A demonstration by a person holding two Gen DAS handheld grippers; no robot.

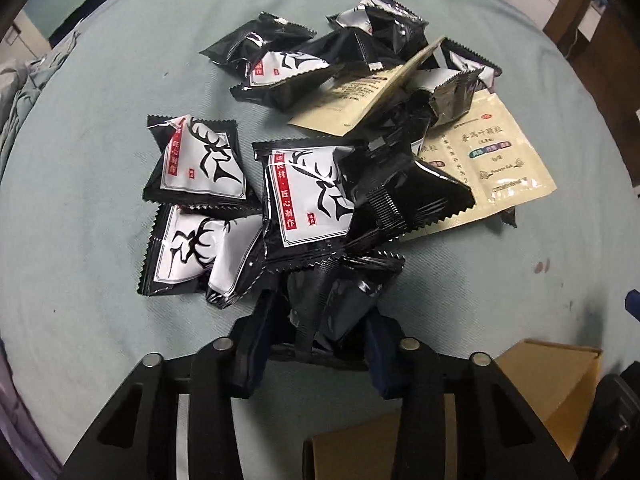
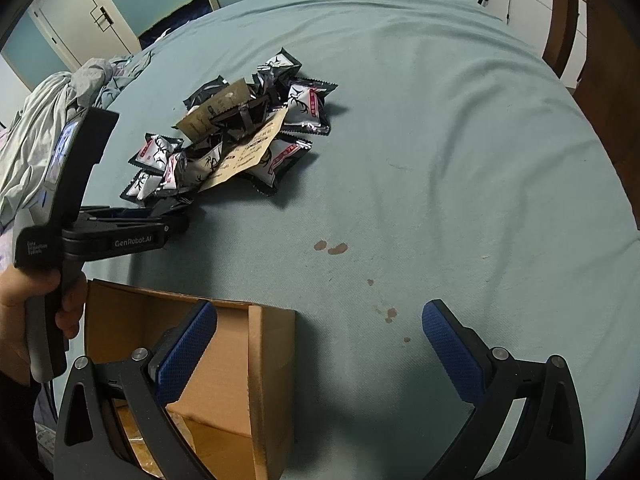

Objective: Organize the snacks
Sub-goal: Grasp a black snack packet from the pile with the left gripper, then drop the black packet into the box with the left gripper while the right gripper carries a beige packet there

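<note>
A black snack packet at the near edge of the snack pile is clamped between the left gripper fingers. Wide bare bedsheet is seen right of the pile. The right gripper is held wide open, empty, over the cardboard box edge.

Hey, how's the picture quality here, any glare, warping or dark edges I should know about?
Left wrist view: glare streaks on the shiny black snack packets, and the left hand-held gripper, shut on a black packet, sits in shadow. Right wrist view: strong fisheye bending of the bed sheet, black vignette corners, dim cardboard box interior, right hand-held gripper sharp.
</note>
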